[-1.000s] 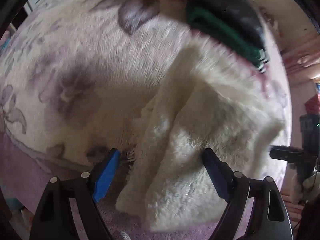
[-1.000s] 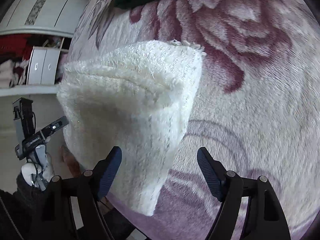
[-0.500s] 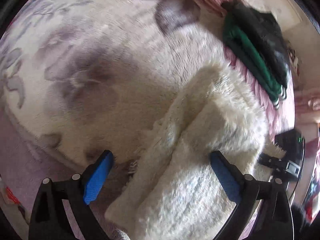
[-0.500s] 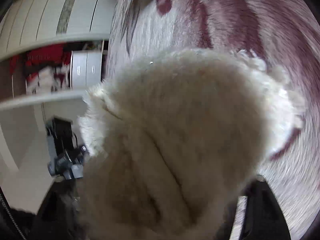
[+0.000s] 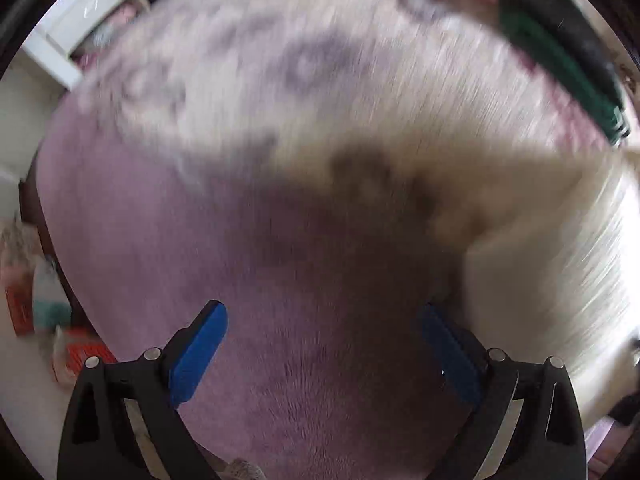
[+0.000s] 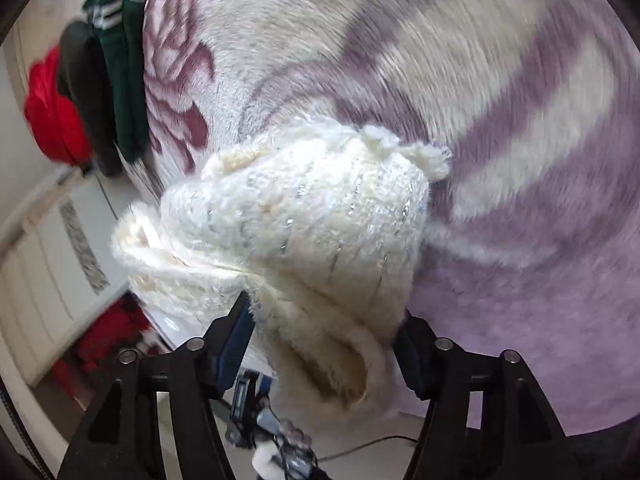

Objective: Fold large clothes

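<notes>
One folded fluffy white knit sweater (image 6: 304, 216) sits bunched between the two fingers of the right gripper (image 6: 324, 344), held over the edge of the purple floral blanket (image 6: 520, 300); the jaws are easing apart but the pads look pressed into the fuzz. The left gripper (image 5: 324, 352) has its two blue fingers (image 5: 198, 354) spread wide with only blanket between them, the sweater a white blur just beside its right-hand one. Near the blanket's far edge there's one stack: a green garment (image 6: 124, 80), a dark one and a red one (image 6: 52, 116).
</notes>
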Action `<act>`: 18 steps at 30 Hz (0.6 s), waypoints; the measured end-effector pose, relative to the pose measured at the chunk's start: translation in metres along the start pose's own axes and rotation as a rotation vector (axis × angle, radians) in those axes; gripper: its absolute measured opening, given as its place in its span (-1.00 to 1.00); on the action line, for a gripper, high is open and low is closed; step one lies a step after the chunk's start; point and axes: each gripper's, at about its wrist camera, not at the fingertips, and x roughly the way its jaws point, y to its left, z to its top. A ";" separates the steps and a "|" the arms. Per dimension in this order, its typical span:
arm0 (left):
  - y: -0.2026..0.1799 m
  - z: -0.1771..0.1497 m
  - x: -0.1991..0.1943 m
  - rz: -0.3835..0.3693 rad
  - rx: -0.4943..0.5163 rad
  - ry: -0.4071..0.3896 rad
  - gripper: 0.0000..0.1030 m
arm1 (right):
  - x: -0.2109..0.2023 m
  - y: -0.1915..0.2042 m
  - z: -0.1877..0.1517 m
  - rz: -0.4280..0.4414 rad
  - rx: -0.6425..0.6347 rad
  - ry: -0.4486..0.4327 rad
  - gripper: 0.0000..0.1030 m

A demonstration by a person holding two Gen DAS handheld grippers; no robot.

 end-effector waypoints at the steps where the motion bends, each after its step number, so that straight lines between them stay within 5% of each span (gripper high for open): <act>1: 0.001 -0.009 0.014 0.000 -0.012 0.025 0.95 | -0.011 0.012 0.003 -0.060 -0.062 0.004 0.30; 5: 0.001 -0.023 0.056 0.002 -0.039 0.083 1.00 | -0.056 0.085 0.007 -0.271 -0.432 -0.084 0.39; 8: 0.004 -0.018 0.061 -0.025 -0.067 0.042 1.00 | -0.070 0.145 0.000 -0.327 -0.676 -0.129 0.51; 14: 0.009 -0.012 0.064 -0.038 -0.082 0.037 1.00 | 0.010 0.257 -0.040 -0.354 -0.988 0.090 0.51; 18: 0.011 -0.007 0.059 -0.036 -0.098 0.078 1.00 | 0.093 0.284 -0.061 -0.467 -1.129 0.221 0.51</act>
